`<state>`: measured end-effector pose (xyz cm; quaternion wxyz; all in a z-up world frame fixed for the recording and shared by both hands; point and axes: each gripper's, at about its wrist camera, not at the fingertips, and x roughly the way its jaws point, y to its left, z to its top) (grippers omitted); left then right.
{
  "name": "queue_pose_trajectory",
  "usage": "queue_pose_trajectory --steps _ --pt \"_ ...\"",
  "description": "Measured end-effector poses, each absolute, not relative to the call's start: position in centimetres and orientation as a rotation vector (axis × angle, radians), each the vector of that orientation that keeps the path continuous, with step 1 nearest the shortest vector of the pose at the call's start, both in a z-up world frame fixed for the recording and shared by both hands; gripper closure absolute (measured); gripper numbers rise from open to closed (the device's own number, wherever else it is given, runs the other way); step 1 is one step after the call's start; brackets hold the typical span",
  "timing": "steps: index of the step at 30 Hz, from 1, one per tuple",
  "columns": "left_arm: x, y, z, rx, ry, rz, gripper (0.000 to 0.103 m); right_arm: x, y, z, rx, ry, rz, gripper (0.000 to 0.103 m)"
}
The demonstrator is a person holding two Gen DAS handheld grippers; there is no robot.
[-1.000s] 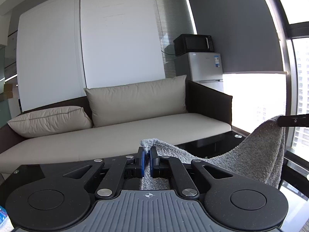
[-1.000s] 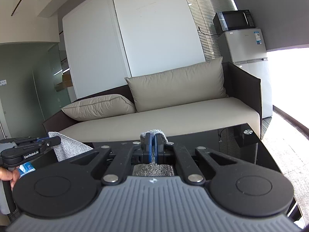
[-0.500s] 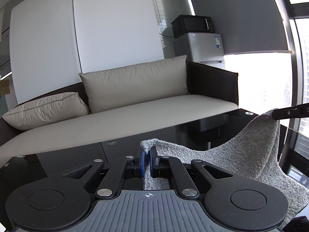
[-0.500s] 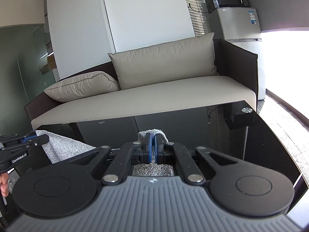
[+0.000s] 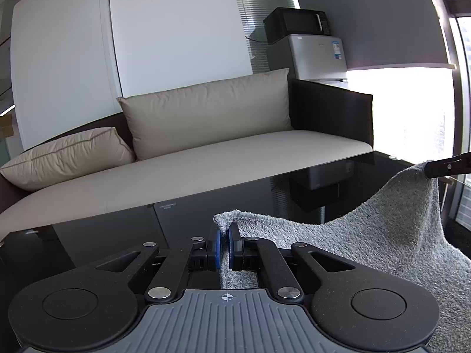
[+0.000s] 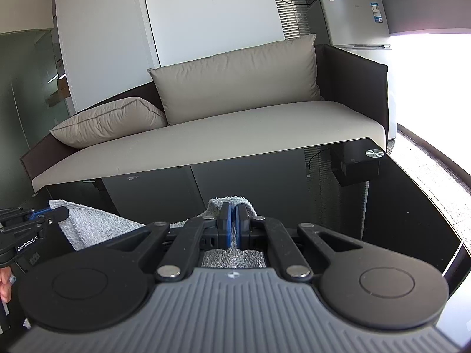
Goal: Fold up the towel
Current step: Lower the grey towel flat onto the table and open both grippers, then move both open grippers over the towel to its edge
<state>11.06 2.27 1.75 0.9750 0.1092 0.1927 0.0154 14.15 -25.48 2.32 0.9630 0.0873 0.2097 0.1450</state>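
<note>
Left wrist view is showing the left gripper (image 5: pixel 224 245) with its two blue pads (image 5: pixel 217 247) pressing together on one corner of a single grey towel (image 5: pixel 368 235); the cloth is bunching up just above the fingertips and filling the narrow gap between them. From that corner the towel is sagging to the right and rising again to a second corner, which the right gripper (image 5: pixel 426 170) is pinching at the frame's right edge. The lower right part of the cloth is hanging toward the glossy black table (image 5: pixel 117 229). Right wrist view is showing the right gripper (image 6: pixel 234 225) with its two blue pads (image 6: pixel 228 226) likewise closing on a towel corner (image 6: pixel 229 201), a small tuft peeking out above them; the towel's upper edge (image 6: pixel 94 225) is running left to the left gripper (image 6: pixel 56 211), which is clamping the other corner. One hand (image 6: pixel 5 282) is just appearing at the left margin of this view. Behind the table in both views one sofa (image 5: pixel 206 164) is standing, carrying two beige cushions: one large (image 5: pixel 206 111) leaning upright, one smaller (image 5: pixel 64 156) lying at the left end. One small fridge (image 5: pixel 315 56) is standing behind the sofa's right arm, with one black microwave (image 5: pixel 294 23) resting on top.
</note>
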Motion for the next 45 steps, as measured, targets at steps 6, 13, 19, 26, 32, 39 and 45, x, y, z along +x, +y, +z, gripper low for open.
queue_pose_trajectory --steps 6,13,19,26,32,39,45 --pt "12.9 2.8 0.8 0.224 0.423 0.044 0.098 16.3 -25.5 1.1 0.171 0.459 0.28 0.101" --pt "14.4 3.0 -0.2 0.239 0.461 0.04 0.097 17.6 -25.4 0.2 0.173 0.483 0.269 0.101" --pt "15.5 3.5 -1.2 0.243 0.517 0.057 0.089 18.3 -25.4 -0.5 0.183 0.511 0.251 0.1" --pt "15.8 4.6 -1.8 0.247 0.562 0.105 0.08 18.8 -25.7 -1.4 0.169 0.563 0.189 0.069" --pt "16.1 6.0 -1.7 0.2 0.574 0.105 0.059 18.1 -25.9 -1.1 0.174 0.553 0.206 0.066" --pt "15.8 6.5 -1.5 0.21 0.612 0.109 0.059 17.7 -24.7 -1.2 0.126 0.568 0.242 0.066" --pt "14.6 6.2 -1.1 0.254 0.601 0.118 0.059 17.6 -24.7 -1.0 0.114 0.57 0.236 0.066"
